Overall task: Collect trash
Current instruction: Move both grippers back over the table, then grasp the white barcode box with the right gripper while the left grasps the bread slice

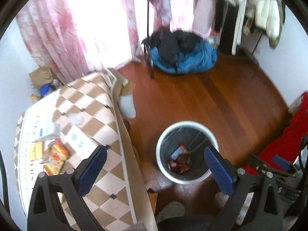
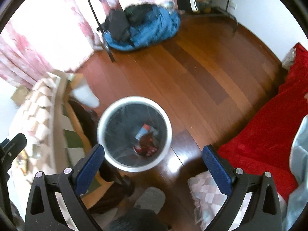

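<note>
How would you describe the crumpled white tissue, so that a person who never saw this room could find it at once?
Start at the low table with the brown and cream diamond-pattern top, left of the white trash bin. The crumpled tissue lies near the middle of that top, beyond the boxes. Unlike the flat white boxes and the orange snack packets, it is soft, shapeless and unprinted.

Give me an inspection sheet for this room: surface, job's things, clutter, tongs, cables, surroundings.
Surface: checkered table beside wooden floor.
Job's things: white bin on the floor, wrappers inside; packets and boxes lie on the table.
Clutter: blue bundle with dark clothes on the floor; paper bag behind the table.
Tongs: left tongs open, empty; right tongs open, empty, above the bin.
Cables: nothing seen.
Surroundings: pink curtain, red blanket, hanging clothes.
</note>
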A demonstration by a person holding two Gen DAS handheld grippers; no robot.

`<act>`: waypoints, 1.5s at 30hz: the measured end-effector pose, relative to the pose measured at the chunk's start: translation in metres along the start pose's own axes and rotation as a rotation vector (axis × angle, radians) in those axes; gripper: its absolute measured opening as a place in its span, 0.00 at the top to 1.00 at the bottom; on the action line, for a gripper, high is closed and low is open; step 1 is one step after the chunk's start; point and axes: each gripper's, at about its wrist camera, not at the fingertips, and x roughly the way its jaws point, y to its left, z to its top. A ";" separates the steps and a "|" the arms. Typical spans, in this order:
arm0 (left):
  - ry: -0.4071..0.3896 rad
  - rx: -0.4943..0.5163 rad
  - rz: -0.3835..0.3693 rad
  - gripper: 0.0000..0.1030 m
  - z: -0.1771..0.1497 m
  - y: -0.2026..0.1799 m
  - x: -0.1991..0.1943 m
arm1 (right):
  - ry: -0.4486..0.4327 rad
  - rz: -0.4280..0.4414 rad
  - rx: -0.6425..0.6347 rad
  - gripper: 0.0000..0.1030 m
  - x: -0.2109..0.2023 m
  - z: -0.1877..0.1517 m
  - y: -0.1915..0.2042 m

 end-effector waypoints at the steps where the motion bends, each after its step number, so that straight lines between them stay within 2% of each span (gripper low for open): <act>1: -0.025 -0.015 -0.013 0.00 0.003 0.005 -0.014 | -0.024 0.014 -0.006 0.00 -0.015 0.001 0.004; 3: -0.073 -0.044 -0.015 0.00 0.008 0.021 -0.041 | -0.073 0.049 -0.022 0.00 -0.044 0.003 0.018; 7: -0.137 -0.115 0.040 0.00 0.015 0.067 -0.075 | -0.147 0.140 -0.069 0.00 -0.094 0.009 0.055; 9: -0.145 -0.165 0.079 0.00 0.014 0.100 -0.085 | -0.154 0.193 -0.104 0.00 -0.106 0.009 0.083; 12: -0.145 -0.217 0.182 0.00 0.003 0.151 -0.088 | -0.121 0.285 -0.182 0.00 -0.109 0.007 0.139; 14: -0.112 -0.254 0.260 0.00 -0.010 0.190 -0.076 | -0.088 0.322 -0.245 0.00 -0.100 0.003 0.178; 17: -0.029 -0.326 0.354 0.00 -0.040 0.249 -0.045 | -0.003 0.313 -0.383 0.00 -0.062 -0.011 0.250; 20: 0.060 -0.410 0.400 0.00 -0.075 0.300 -0.012 | 0.094 0.290 -0.480 0.01 -0.014 -0.032 0.307; 22: 0.120 -0.460 0.413 0.00 -0.096 0.330 0.010 | 0.119 0.246 -0.541 0.04 0.015 -0.039 0.336; 24: 0.149 -0.486 0.418 0.00 -0.109 0.343 0.023 | 0.145 0.199 -0.596 0.06 0.042 -0.045 0.363; 30: 0.214 -0.430 0.394 0.00 -0.125 0.349 0.052 | 0.192 0.089 -0.686 0.12 0.110 -0.045 0.411; 33: 0.229 -0.391 0.356 0.00 -0.127 0.341 0.054 | 0.207 0.048 -0.720 0.25 0.131 -0.046 0.424; 34: 0.231 -0.388 0.332 0.00 -0.129 0.338 0.053 | 0.212 0.043 -0.728 0.38 0.136 -0.047 0.426; 35: 0.234 -0.390 0.316 0.00 -0.128 0.337 0.052 | 0.209 0.067 -0.721 0.42 0.137 -0.047 0.425; 39: 0.245 -0.415 0.194 0.00 -0.138 0.322 0.043 | 0.215 0.099 -0.712 0.44 0.132 -0.053 0.414; 41: 0.245 -0.379 0.140 0.00 -0.144 0.306 0.039 | 0.223 0.104 -0.696 0.44 0.129 -0.058 0.401; 45: 0.252 -0.245 0.051 0.00 -0.159 0.272 0.039 | 0.249 0.149 -0.617 0.44 0.115 -0.072 0.361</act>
